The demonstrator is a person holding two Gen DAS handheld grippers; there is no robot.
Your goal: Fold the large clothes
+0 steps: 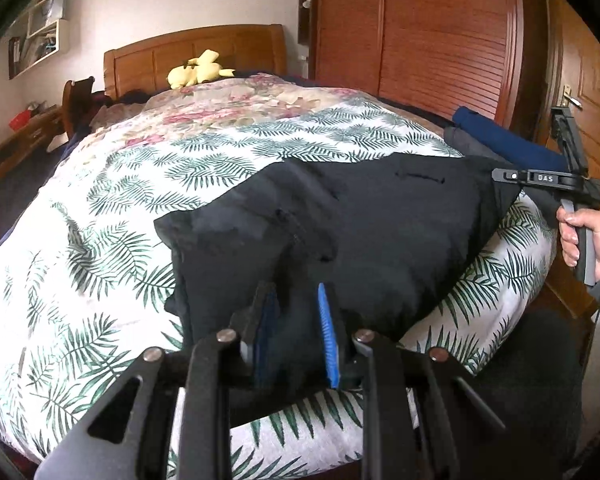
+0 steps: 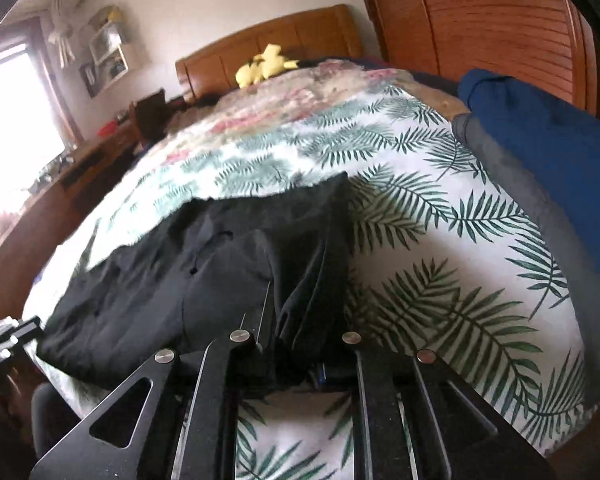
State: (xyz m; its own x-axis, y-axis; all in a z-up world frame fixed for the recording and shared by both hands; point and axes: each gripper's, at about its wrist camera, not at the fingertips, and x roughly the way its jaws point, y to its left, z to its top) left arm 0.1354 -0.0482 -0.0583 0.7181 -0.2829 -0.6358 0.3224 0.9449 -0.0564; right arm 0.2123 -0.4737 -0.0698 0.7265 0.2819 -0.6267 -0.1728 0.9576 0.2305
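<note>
Gripping the black garment (image 1: 380, 220) near edge in both tongs, left tongs (image 1: 296, 320) and right tongs (image 2: 300, 356), I should lift evenly toward the headboard (image 1: 196, 56).

The right gripper's fingertips (image 2: 296, 364) are buried in bunched black cloth (image 2: 204, 264), so the pads cannot be seen. At the right edge of the left wrist view, the person's hand (image 1: 580, 236) is cut off past the knuckles. The blue pads (image 1: 328, 336) half sink into dark fabric. Upper left, the shelf's (image 2: 108, 52) contents blur; the window (image 2: 16, 120) is washed out.
</note>
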